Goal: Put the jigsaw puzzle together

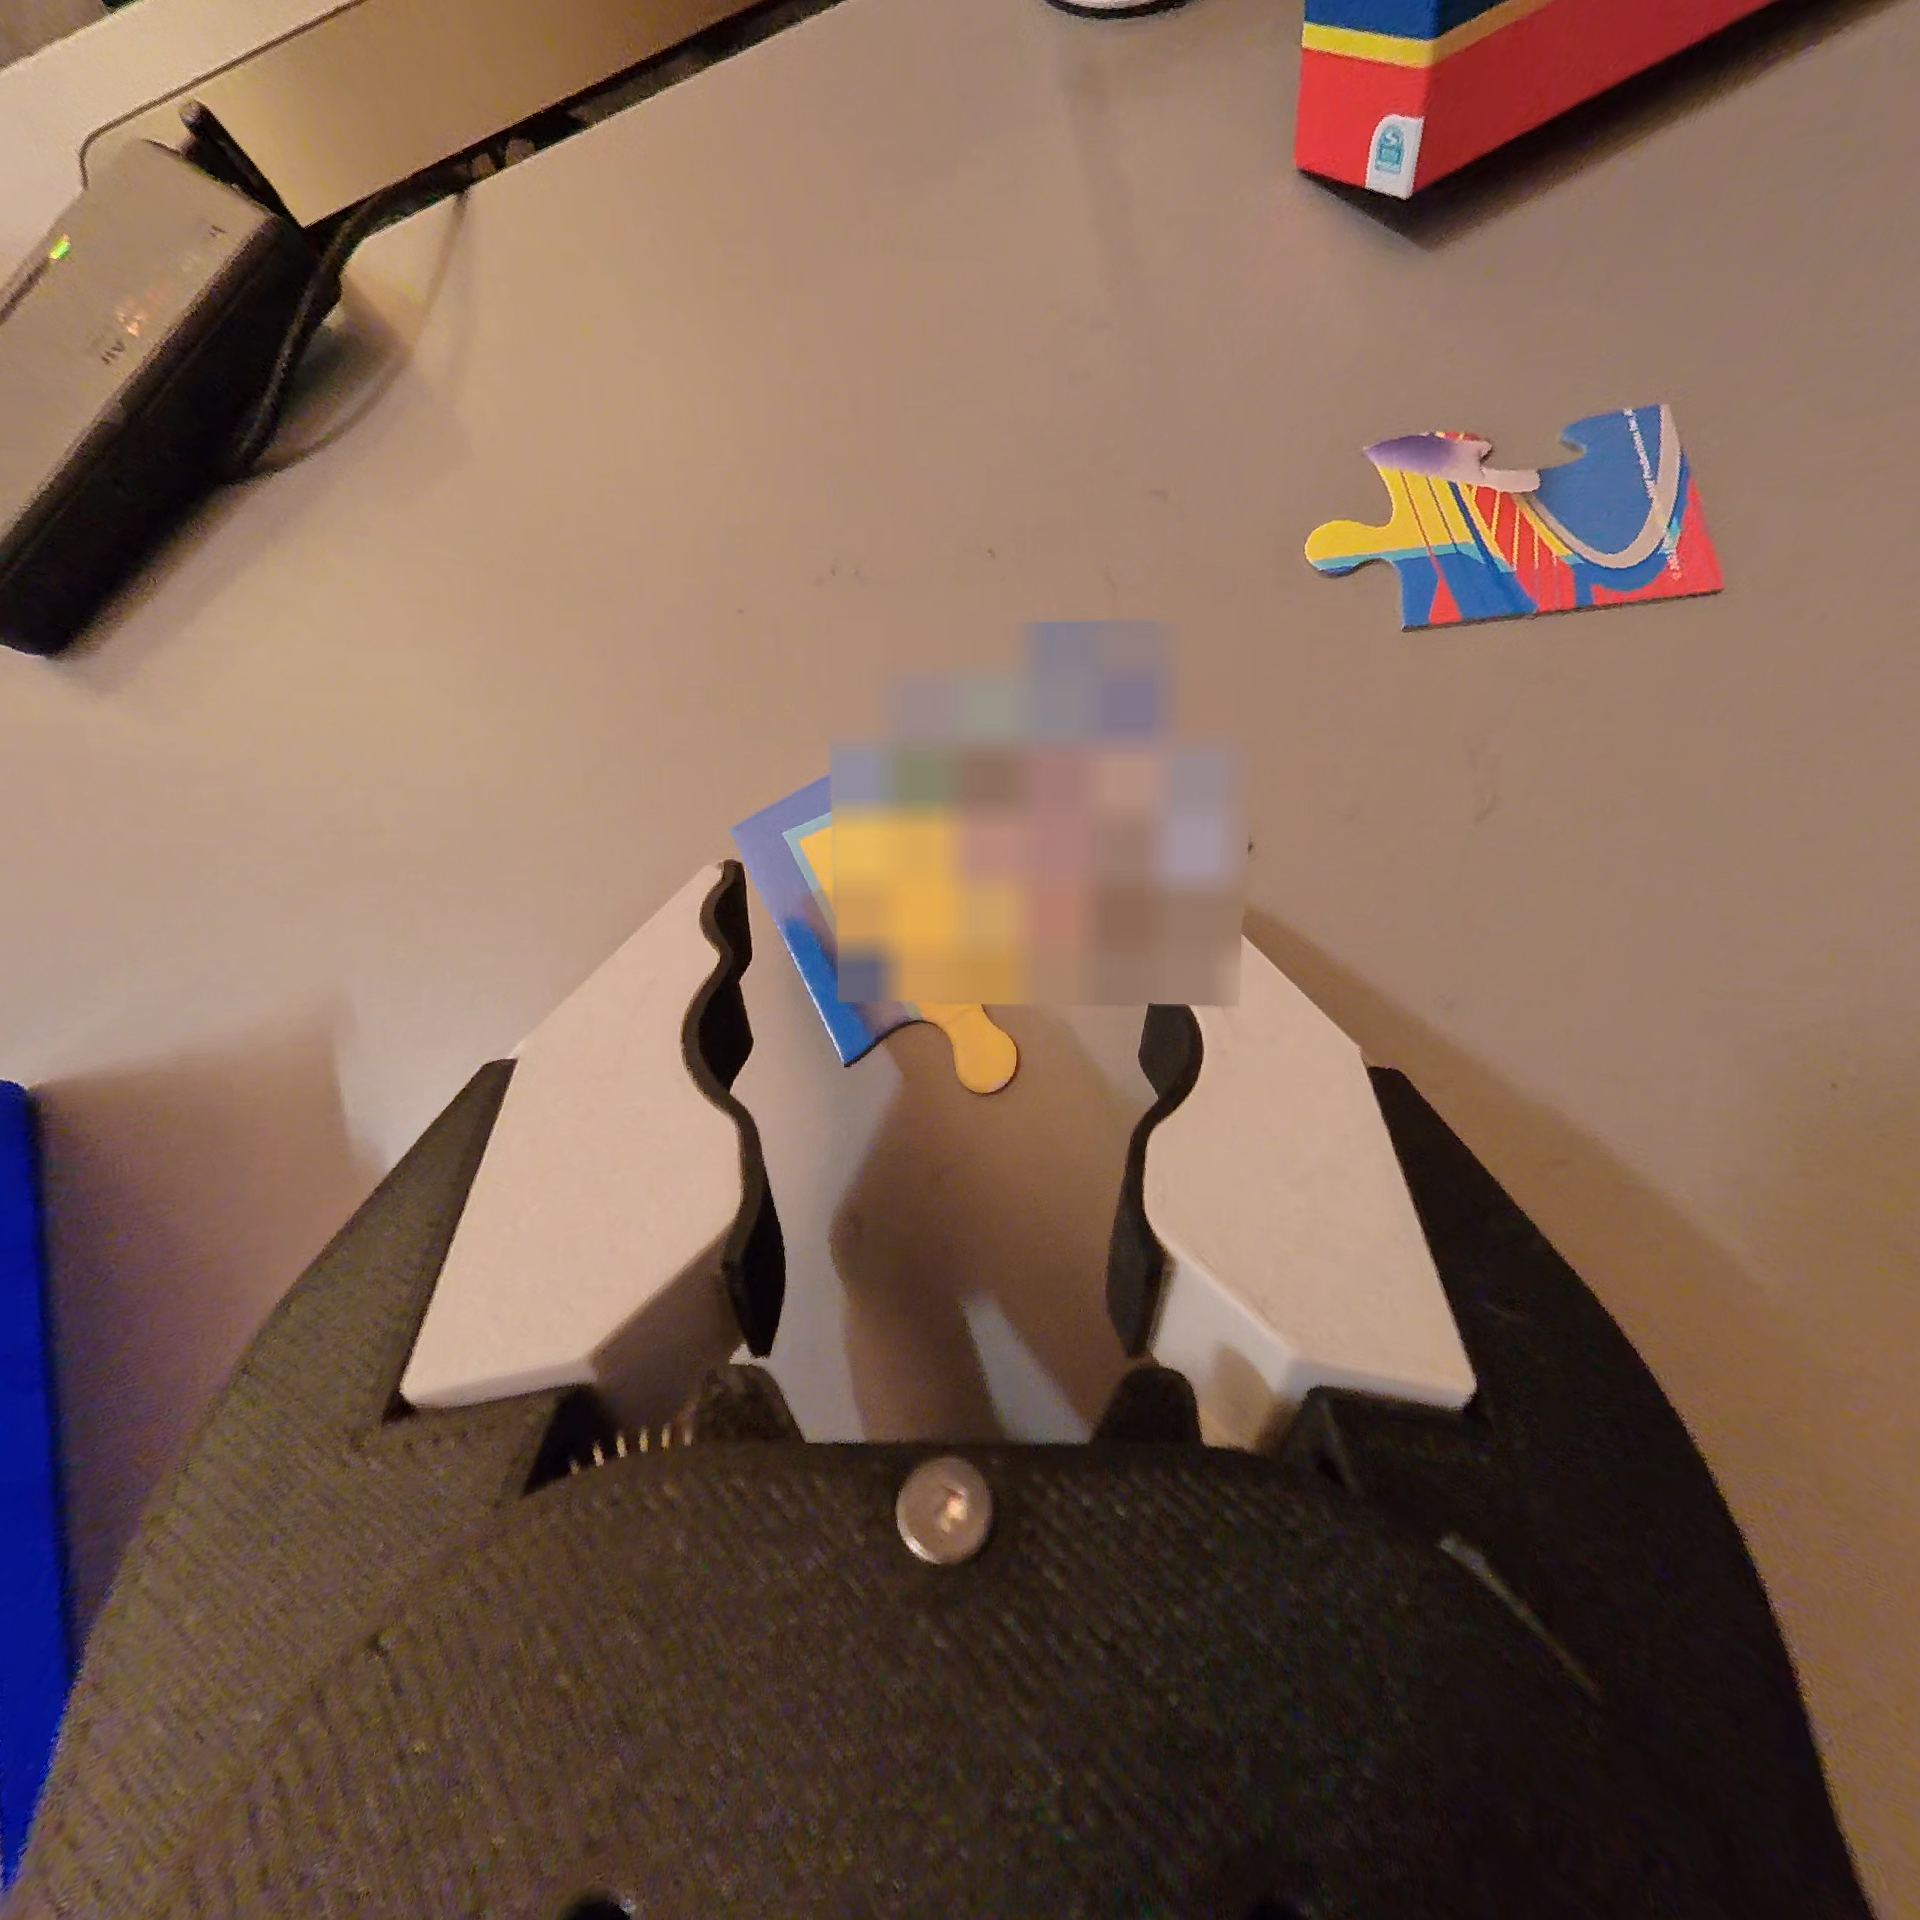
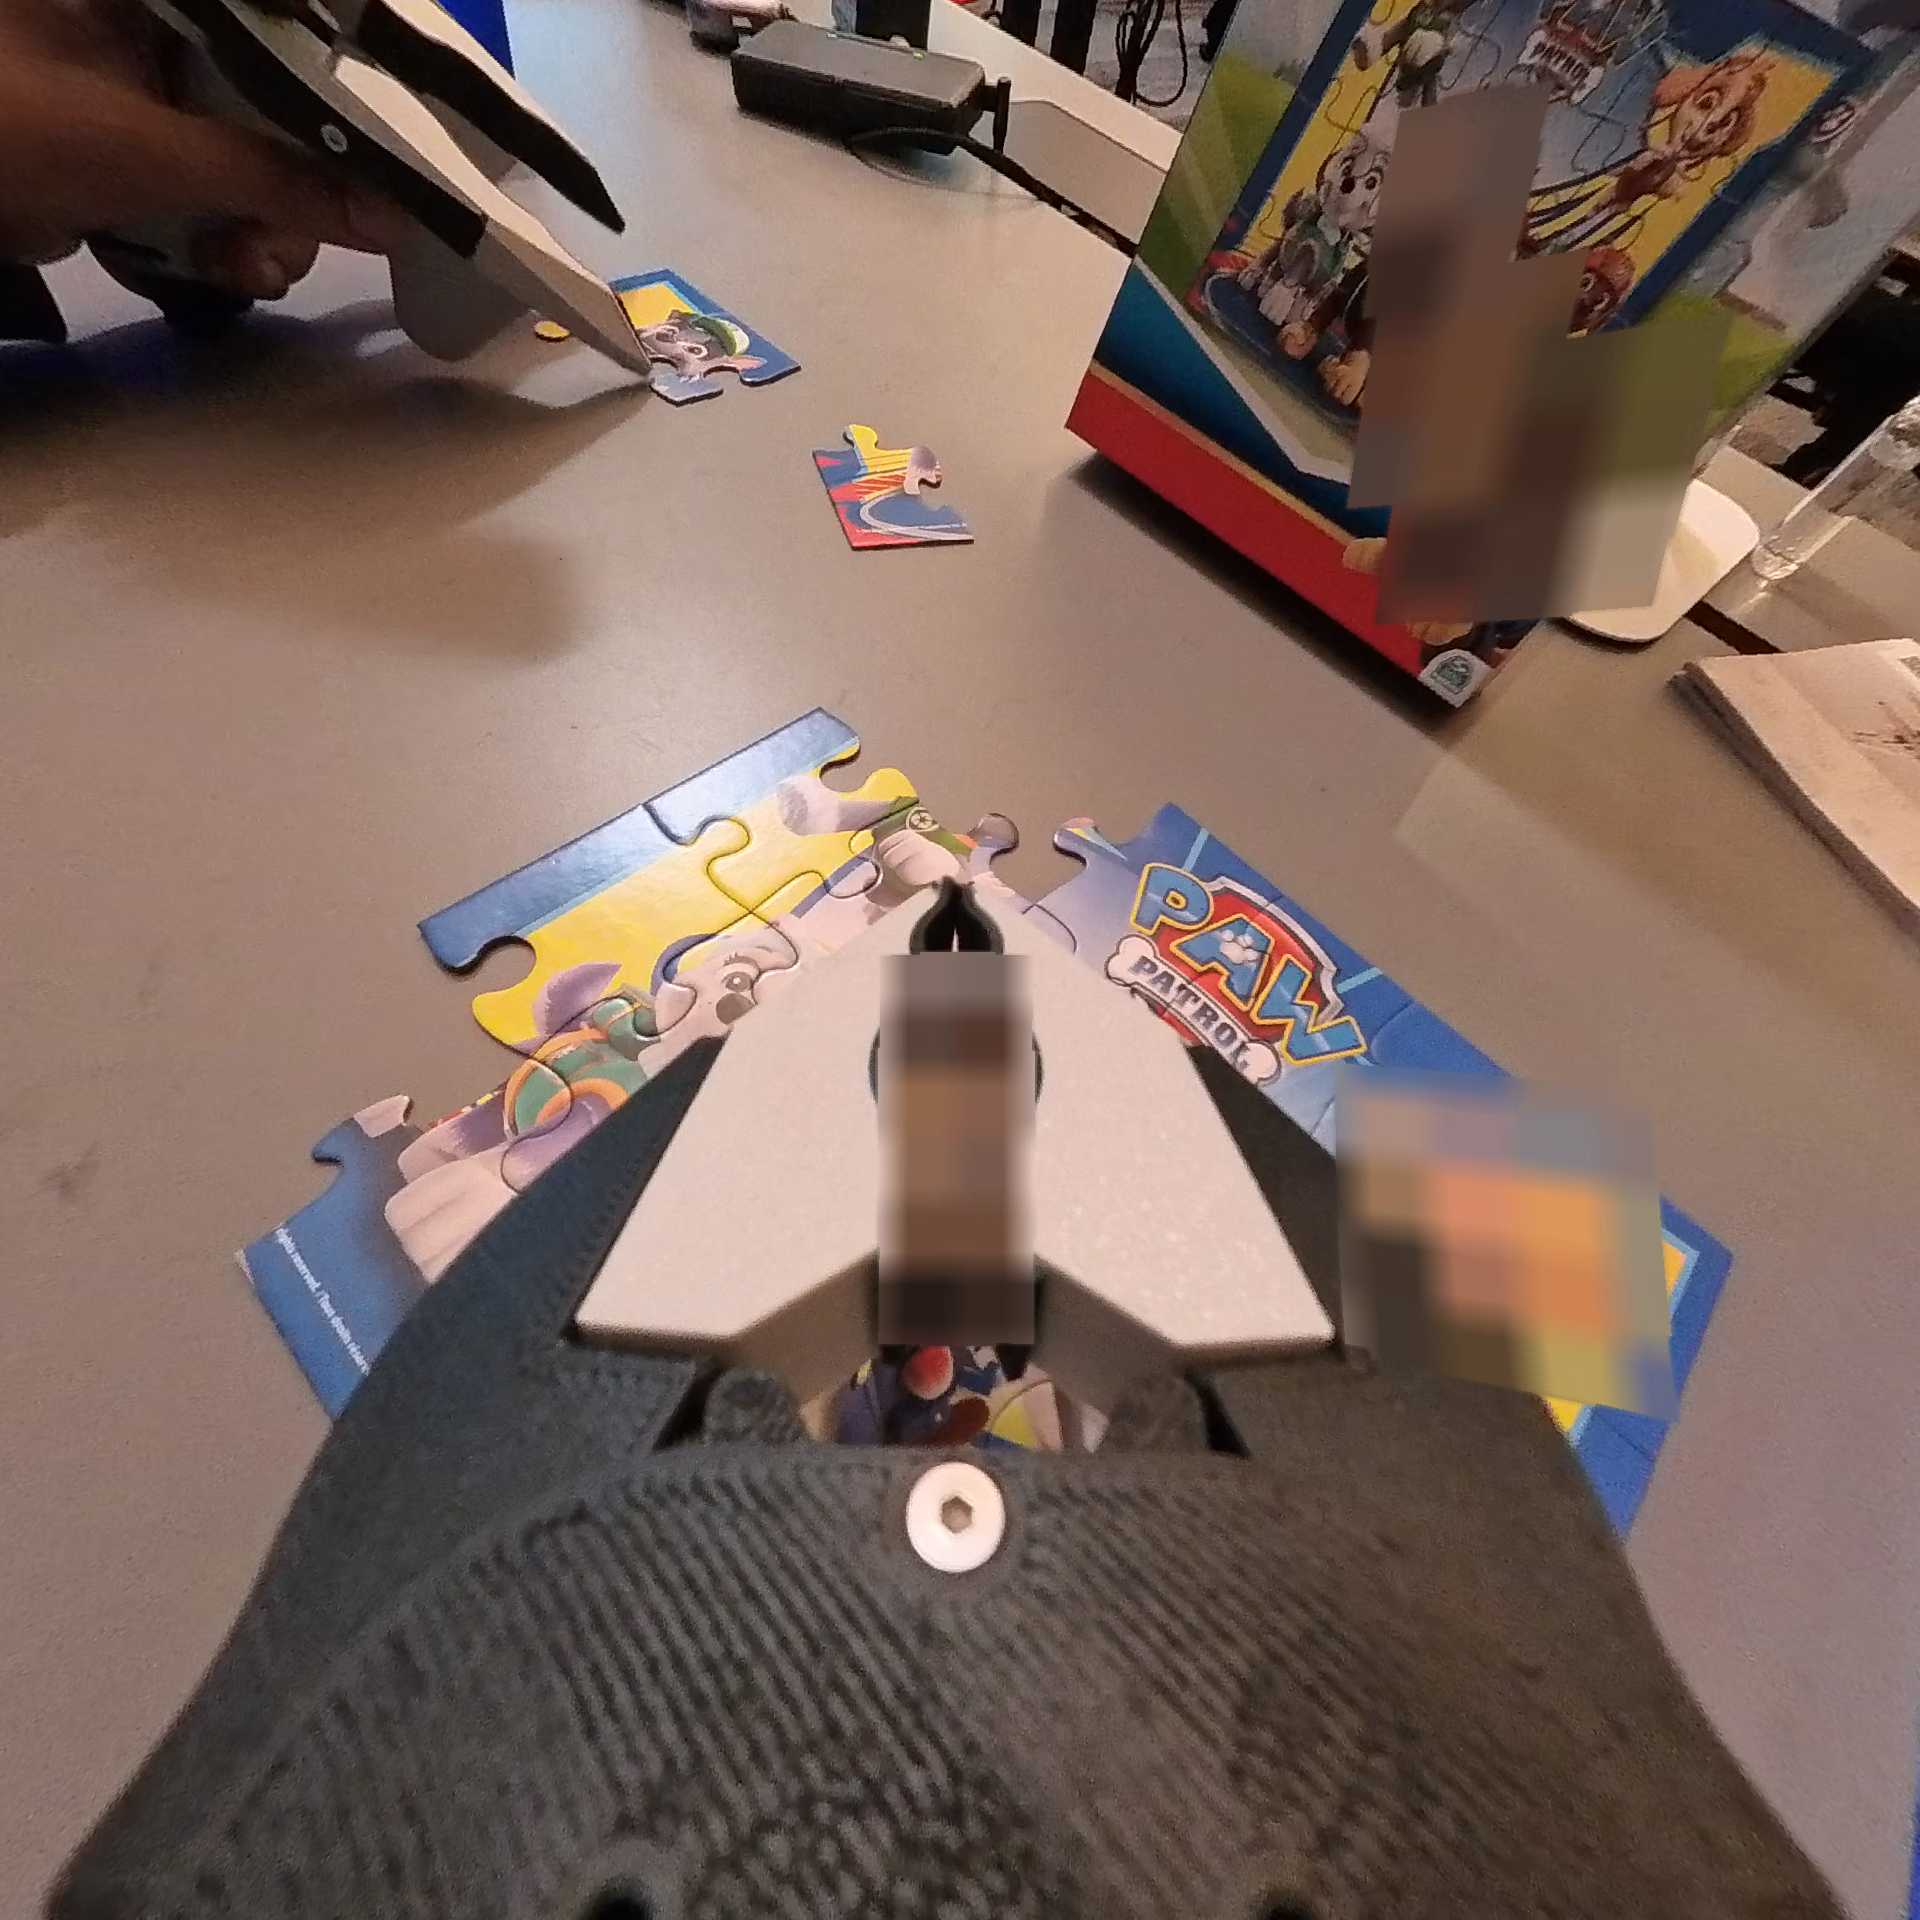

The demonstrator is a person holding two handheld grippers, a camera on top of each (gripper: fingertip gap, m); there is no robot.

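Note:
My left gripper (image 1: 982, 935) is open and low over the grey table (image 1: 935, 416). A loose puzzle piece (image 1: 800, 935) with a blue edge and a yellow tab lies flat on the table between its fingertips; part of it is hidden by a mosaic patch. The right wrist view shows the same gripper (image 2: 551, 348) straddling that piece (image 2: 717, 348). My right gripper (image 2: 954, 920) is shut, with nothing seen between its pads. Its tips stand over a partly joined cartoon puzzle (image 2: 644, 914).
A second loose piece (image 1: 1517, 520) lies to the right, also in the right wrist view (image 2: 894, 488). The upright puzzle box (image 2: 1299, 364) stands at the back right. A black power adapter (image 1: 135, 364), a white plate (image 2: 1683, 561), a clear bottle (image 2: 1849, 488) and a book (image 2: 1818, 748) sit around. The grippers' ends are close to 30 cm from one another.

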